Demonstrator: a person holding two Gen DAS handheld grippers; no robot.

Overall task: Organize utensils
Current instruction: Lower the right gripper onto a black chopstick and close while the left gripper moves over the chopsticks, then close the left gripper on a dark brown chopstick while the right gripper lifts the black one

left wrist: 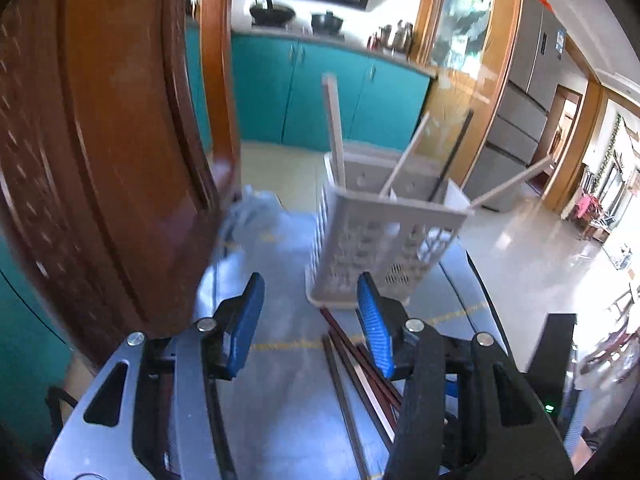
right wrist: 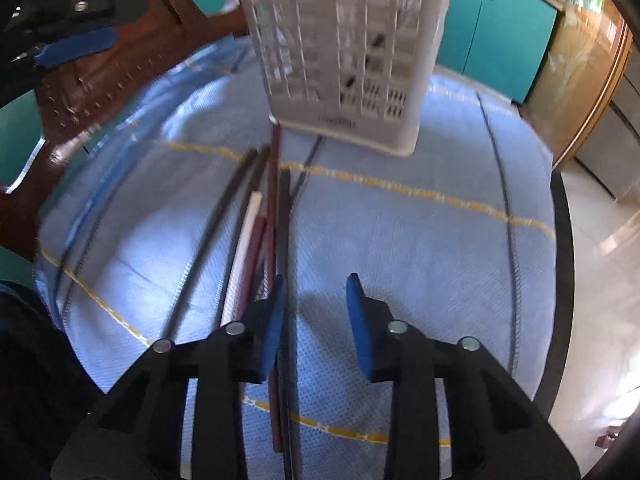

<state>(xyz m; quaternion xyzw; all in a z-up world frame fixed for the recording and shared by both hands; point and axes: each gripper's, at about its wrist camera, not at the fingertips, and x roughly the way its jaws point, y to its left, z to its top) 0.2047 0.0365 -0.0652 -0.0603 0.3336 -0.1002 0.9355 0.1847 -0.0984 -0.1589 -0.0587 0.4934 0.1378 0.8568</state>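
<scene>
A white slotted utensil holder [left wrist: 380, 236] stands on the blue-covered table [left wrist: 280, 400] with several chopsticks [left wrist: 335, 128] sticking up out of it. More dark, red and white chopsticks [left wrist: 360, 368] lie flat in a loose bundle in front of it. My left gripper [left wrist: 310, 320] is open and empty, just left of the bundle. In the right wrist view the holder [right wrist: 344, 52] is ahead and the lying chopsticks [right wrist: 274, 216] run toward me. My right gripper [right wrist: 316, 316] is open and empty, low over the near ends, its left finger [right wrist: 274, 320] beside them.
A carved wooden chair back [left wrist: 100, 160] rises close on the left. Crumpled clear plastic [left wrist: 256, 216] lies behind the left gripper. The round table's dark edge [right wrist: 562, 260] curves on the right, with tiled floor beyond. Teal kitchen cabinets [left wrist: 328, 92] are behind. The left gripper [right wrist: 76, 46] shows at upper left.
</scene>
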